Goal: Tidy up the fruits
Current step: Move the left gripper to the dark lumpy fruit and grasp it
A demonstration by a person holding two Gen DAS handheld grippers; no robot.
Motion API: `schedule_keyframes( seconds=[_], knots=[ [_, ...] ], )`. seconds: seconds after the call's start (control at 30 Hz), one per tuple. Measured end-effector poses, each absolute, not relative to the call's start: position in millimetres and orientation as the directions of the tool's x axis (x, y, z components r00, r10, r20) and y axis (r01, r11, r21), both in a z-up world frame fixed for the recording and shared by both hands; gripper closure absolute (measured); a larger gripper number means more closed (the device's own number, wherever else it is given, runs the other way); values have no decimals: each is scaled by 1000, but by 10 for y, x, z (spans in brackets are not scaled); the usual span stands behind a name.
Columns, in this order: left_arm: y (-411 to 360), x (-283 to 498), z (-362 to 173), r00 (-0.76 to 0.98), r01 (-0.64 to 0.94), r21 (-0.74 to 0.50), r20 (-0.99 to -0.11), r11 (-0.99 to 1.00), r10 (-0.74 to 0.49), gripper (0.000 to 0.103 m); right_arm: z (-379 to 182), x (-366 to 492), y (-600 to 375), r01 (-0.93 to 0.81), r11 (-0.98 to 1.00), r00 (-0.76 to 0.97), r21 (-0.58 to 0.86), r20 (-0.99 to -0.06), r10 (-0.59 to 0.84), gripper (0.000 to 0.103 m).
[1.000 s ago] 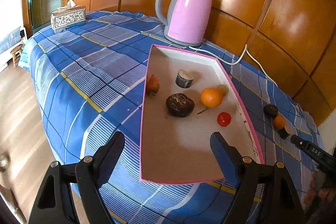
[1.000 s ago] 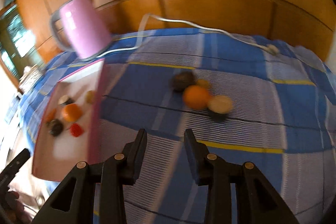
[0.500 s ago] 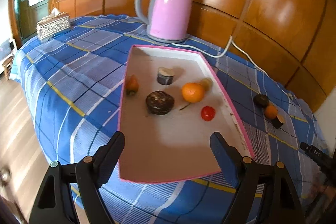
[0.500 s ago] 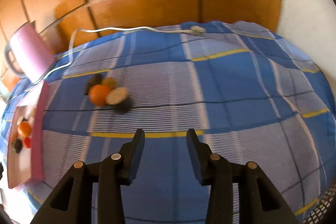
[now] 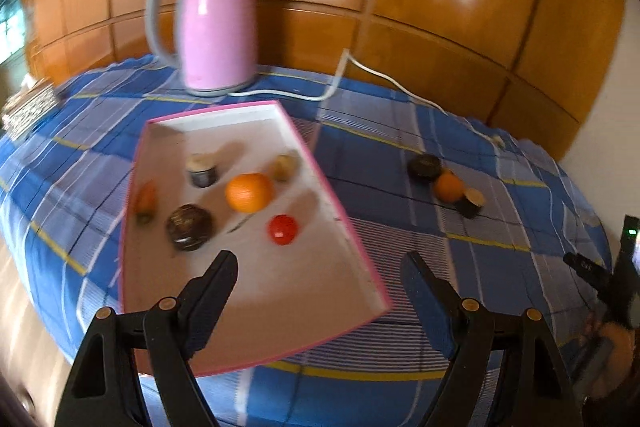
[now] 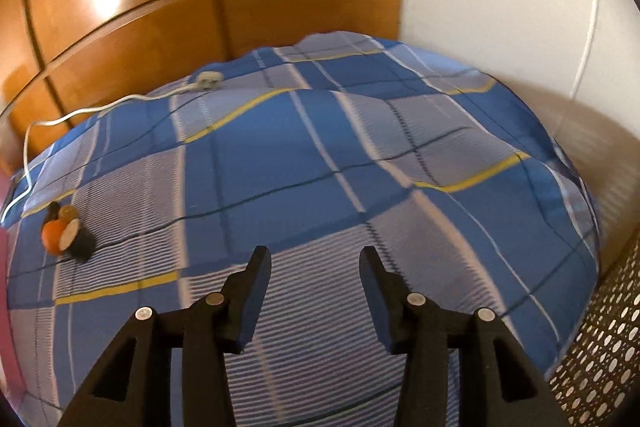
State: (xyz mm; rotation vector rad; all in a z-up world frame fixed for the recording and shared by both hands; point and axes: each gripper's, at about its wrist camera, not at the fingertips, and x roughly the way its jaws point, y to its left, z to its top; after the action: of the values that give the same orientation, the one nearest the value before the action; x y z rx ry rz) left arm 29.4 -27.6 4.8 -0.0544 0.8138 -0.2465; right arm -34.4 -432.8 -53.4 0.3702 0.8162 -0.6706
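Observation:
A pink-rimmed tray point(image 5: 356, 243) lies on the blue plaid cloth and holds an orange point(image 5: 249, 191), a red fruit point(image 5: 283, 229), a dark round fruit point(image 5: 189, 233) and several smaller pieces. My left gripper point(image 5: 318, 277) hovers open over the tray's near right rim, nothing between its fingers. To the right on the cloth sit a small orange point(image 5: 449, 186), a dark fruit point(image 5: 425, 166) and a cut dark piece point(image 5: 472, 202). In the right wrist view this cluster point(image 6: 64, 233) is at the far left. My right gripper point(image 6: 314, 267) is empty above bare cloth, its jaws opening.
A pink kettle point(image 5: 216, 27) stands behind the tray, its white cord point(image 5: 372, 73) running right along the wood-panelled wall. A patterned box point(image 5: 28, 109) sits at the far left. A perforated basket point(image 6: 600, 355) stands beside the table's right edge. A hand with the other gripper point(image 5: 608, 279) shows at right.
Both views have swung right. The loose fruit cluster slid from mid-view to the far left in the right wrist view, and that gripper's jaws have widened. The left gripper stayed open.

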Motion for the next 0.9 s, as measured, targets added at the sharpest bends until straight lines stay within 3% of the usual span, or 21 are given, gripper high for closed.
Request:
schedule_keyframes(
  seconds=[0.43,0.9],
  knots=[
    [-845,650,51,556,322,-194,-753,927,-351,25,-586,-373,-4336,672,739,499,42,-763,-411,57],
    [-1377,1193,-31,498,379,-194,-782,905,-376,31,-577,-349,-4341,658,751,514,53,-760,-397,56]
  ],
)
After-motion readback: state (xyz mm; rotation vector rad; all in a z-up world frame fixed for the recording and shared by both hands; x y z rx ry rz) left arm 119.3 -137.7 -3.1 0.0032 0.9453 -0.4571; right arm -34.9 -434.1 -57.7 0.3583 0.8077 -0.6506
